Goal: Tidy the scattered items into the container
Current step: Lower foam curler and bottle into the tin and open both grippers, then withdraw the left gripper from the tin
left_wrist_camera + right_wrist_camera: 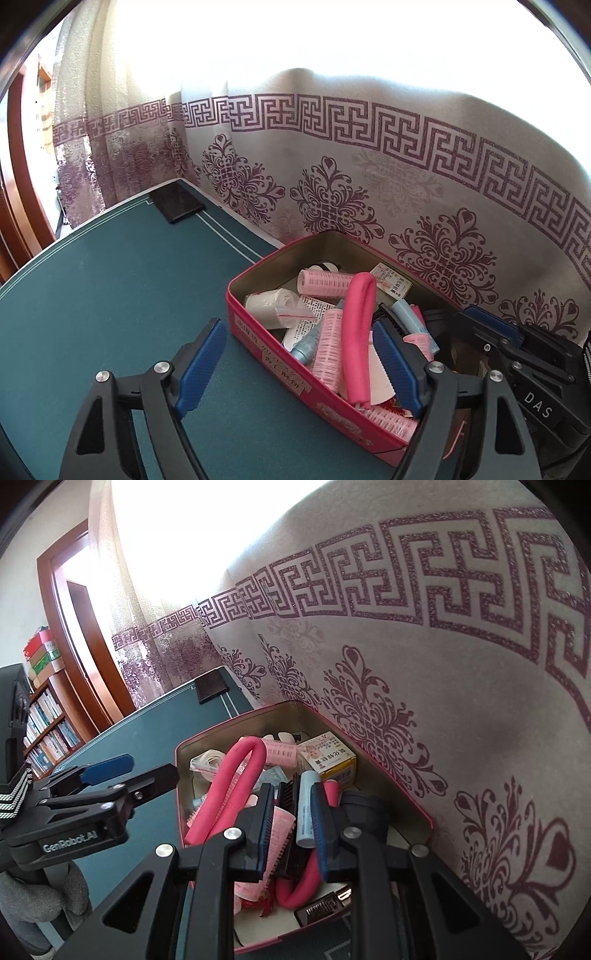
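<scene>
Behind your green table [110,295] hangs a patterned curtain. Your left gripper [299,369] is wide open and empty over the full pink box [258,314]. Your right gripper [291,834] looks nearly closed, seemingly pinching nothing. Next, find leftovers.

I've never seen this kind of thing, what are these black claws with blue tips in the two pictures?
They are hand-held grippers, one in each hand. Each carries a forward-looking camera, so each picture is one gripper's view. The left gripper is open and empty, at the edge of a pink tin on a green table. The tin holds hair rollers and a pink foam rod. The right gripper, over the tin, is nearly closed; a black comb and pale blue tube show in its gap, gripped or not, I cannot tell.
</scene>
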`<state>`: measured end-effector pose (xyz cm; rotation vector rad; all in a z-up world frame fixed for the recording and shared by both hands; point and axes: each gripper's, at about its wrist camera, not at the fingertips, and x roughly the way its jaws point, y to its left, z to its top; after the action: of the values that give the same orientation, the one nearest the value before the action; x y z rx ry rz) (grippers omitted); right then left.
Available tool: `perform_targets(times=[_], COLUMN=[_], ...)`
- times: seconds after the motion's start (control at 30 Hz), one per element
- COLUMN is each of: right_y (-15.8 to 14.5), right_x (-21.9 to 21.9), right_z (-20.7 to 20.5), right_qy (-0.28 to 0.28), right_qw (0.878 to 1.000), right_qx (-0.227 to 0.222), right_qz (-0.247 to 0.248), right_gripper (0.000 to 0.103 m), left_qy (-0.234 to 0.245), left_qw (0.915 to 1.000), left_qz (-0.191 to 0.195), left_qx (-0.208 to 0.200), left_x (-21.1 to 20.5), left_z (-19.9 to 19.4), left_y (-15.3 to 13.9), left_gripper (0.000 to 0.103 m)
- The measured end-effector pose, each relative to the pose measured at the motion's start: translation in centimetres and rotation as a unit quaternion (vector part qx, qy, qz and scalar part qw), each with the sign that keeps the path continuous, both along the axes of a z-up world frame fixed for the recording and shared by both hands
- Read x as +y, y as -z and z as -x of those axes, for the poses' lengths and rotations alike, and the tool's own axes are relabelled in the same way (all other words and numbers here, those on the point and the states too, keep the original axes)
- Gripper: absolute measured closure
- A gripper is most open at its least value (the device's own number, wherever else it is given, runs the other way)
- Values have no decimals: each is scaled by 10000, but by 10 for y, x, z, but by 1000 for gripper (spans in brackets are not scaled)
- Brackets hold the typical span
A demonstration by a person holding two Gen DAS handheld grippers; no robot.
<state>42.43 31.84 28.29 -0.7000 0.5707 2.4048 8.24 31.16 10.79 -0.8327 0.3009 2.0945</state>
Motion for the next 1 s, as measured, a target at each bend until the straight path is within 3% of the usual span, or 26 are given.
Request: perform_targets(times=[0.03, 0.07, 0.1, 0.13, 0.17, 0.33, 0.6, 1.0], right_y=[0, 0, 1, 1, 1, -1, 5, 17], right_x=[0, 0, -1, -1, -3, -16, -42, -51], right_z=[-1, -1, -2, -4, -7, -21, -35, -41], right_qy=[20, 38, 60, 65, 65, -34, -266, -301], right_qw=[10000, 10000, 10000, 9999, 9999, 9999, 9992, 9985], right_qx=[-18, -36, -55, -64, -47, -116, -305, -460], right_qz=[19, 38, 51, 64, 77, 33, 39, 43], right_gripper=[72, 59, 49, 33, 24, 24, 23, 23], left_qy=[-43, -111, -195, -271, -341, -363, -596, -357], left_qw=[10000, 9999, 9998, 9996, 9993, 9983, 9950, 9972], left_qz=[-25, -40, -41, -67, -119, -322, 78, 284], left_qx=[9, 23, 31, 66, 119, 312, 798, 592], left_x=[-2, -5, -6, -8, -11, -17, -9, 0], left_z=[-1, -3, -4, -6, -9, -24, -53, -61], left_y=[-2, -4, -6, -8, -11, -21, -20, -9], left_gripper=[20, 19, 13, 1, 0, 0, 0, 0])
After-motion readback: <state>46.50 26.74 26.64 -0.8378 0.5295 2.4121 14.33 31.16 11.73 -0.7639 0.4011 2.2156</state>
